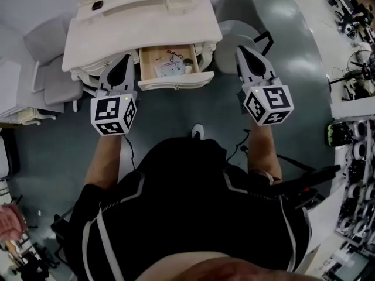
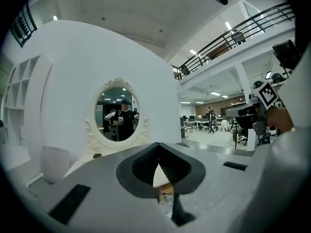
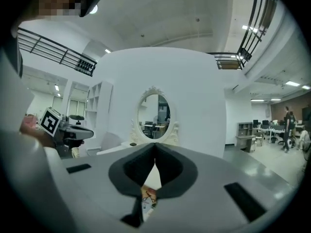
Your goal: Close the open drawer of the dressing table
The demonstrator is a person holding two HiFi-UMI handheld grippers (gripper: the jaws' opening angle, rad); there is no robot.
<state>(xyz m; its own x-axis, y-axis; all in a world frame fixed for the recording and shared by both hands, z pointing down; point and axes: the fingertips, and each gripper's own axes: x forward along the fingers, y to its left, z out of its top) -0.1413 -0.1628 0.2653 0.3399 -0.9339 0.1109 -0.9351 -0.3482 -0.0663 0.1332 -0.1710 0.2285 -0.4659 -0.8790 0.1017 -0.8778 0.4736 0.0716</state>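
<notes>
Cream-white ornate dressing bench (image 1: 135, 31) sits at top centre of the head view. Its light-wood-lined drawer (image 1: 176, 82) is pulled out toward the person (image 1: 193, 204), with the wooden inside exposed. Inside are a white packet (image 1: 170, 69) and a few small bits I can't identify. The left gripper (image 1: 126, 56) is just left of the drawer, at the bench's front edge. The right gripper (image 1: 240, 50) is just right of the drawer, over the rounded grey chair (image 1: 237, 25). Neither is touching the drawer front from what the head view shows. In the left gripper view (image 2: 158, 144), the fingers (image 2: 143, 166) meet at the tips with nothing between them. The right gripper view (image 3: 155, 144) shows the same: fingers (image 3: 138, 166) tip to tip and empty. Both gripper views look across the bench top at the oval white-framed mirror (image 2: 118, 115), with a bit of the drawer's contents visible through the gap below the tips.
</notes>
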